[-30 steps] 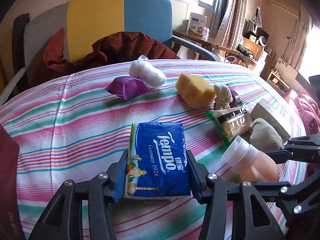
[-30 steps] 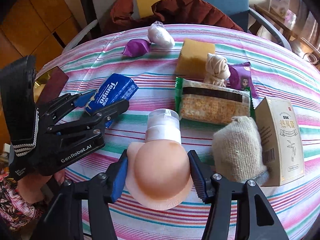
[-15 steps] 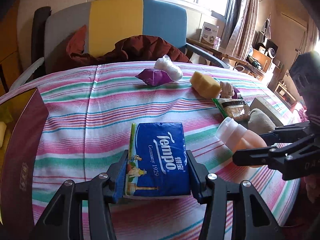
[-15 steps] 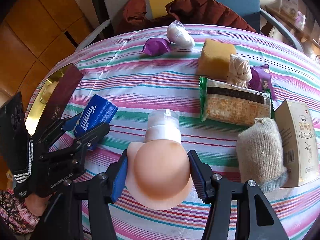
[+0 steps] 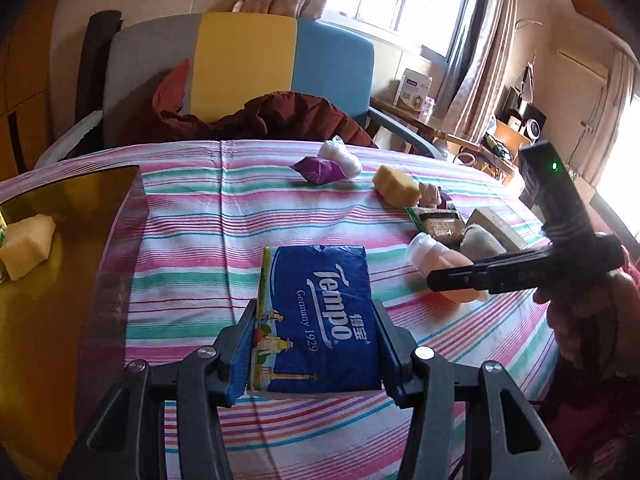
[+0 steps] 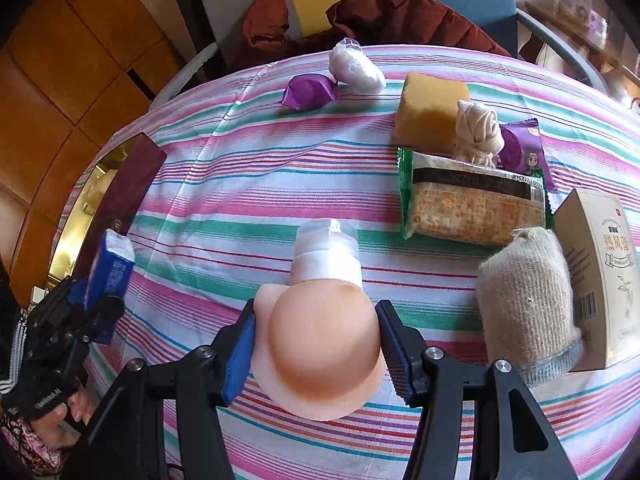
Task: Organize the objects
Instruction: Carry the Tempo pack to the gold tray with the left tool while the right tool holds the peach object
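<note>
My left gripper (image 5: pixel 314 344) is shut on a blue Tempo tissue pack (image 5: pixel 316 316) and holds it above the striped tablecloth, near a gold-lined box (image 5: pixel 60 264) at the left that holds a yellow sponge piece (image 5: pixel 26 246). My right gripper (image 6: pixel 316 348) is shut on a peach bottle with a clear cap (image 6: pixel 320 320). The right gripper and bottle (image 5: pixel 448 268) also show in the left wrist view. The left gripper with the pack (image 6: pixel 108 276) shows at the left of the right wrist view, beside the box's dark red wall (image 6: pixel 124 196).
On the cloth lie a purple wrapper (image 6: pixel 308 90), a white wrapped bundle (image 6: pixel 356 66), a yellow sponge (image 6: pixel 430 110), a knotted cloth (image 6: pixel 478 132), a purple snack packet (image 6: pixel 524 152), a cracker pack (image 6: pixel 472 204), a beige sock roll (image 6: pixel 524 300) and a carton (image 6: pixel 604 272). A chair with a dark red jacket (image 5: pixel 256 120) stands behind.
My left gripper has carried the tissue pack leftwards toward the gold-lined box, which has come into its view. My right gripper has kept hold of the bottle and shifted slightly left.
</note>
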The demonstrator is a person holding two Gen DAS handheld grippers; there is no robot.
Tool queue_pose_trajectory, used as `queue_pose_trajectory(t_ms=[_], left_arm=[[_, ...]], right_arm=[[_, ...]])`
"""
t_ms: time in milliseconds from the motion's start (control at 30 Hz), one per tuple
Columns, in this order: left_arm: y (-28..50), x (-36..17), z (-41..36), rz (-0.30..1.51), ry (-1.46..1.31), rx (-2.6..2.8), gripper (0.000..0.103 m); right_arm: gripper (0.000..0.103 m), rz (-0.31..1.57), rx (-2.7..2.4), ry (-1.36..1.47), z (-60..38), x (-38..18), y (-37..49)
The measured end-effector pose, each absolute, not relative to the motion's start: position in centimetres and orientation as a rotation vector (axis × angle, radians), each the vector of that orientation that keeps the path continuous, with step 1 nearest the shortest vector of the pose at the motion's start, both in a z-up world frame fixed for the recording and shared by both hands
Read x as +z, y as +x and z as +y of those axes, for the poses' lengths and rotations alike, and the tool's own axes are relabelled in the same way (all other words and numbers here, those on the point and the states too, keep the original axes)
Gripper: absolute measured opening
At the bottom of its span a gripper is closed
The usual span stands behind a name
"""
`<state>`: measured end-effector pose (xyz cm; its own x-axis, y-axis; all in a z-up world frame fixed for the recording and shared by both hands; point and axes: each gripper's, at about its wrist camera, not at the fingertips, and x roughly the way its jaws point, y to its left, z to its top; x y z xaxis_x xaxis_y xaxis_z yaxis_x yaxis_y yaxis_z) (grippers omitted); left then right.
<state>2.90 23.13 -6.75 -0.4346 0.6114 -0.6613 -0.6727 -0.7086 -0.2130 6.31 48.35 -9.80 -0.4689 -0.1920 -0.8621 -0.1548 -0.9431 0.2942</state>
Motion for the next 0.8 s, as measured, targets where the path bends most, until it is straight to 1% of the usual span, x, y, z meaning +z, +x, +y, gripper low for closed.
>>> queue_pose_trajectory(t_ms=[267, 533, 633, 800], left_arm=[[0.3, -3.0, 17.0, 0.018, -0.921, 2.275, 0.053], [-4.7, -4.3, 10.1, -0.064, -1.084, 2.391, 0.053], [-6.3, -4.8, 7.6, -0.091, -1.147, 2.425, 0.053], [-9.1, -6.0, 3.7, -0.131, -1.277, 2.495, 0.053]], right_arm=[[0.058, -0.597, -2.616, 1.586, 48.9, -9.9, 6.3], [0.058, -0.584, -2.634, 1.562, 48.5, -9.8, 6.3], [0.057, -0.629, -2.615, 1.505, 48.4, -9.5, 6.3], [0.057, -0.652, -2.571, 1.421, 47.1, -8.9, 6.4]])
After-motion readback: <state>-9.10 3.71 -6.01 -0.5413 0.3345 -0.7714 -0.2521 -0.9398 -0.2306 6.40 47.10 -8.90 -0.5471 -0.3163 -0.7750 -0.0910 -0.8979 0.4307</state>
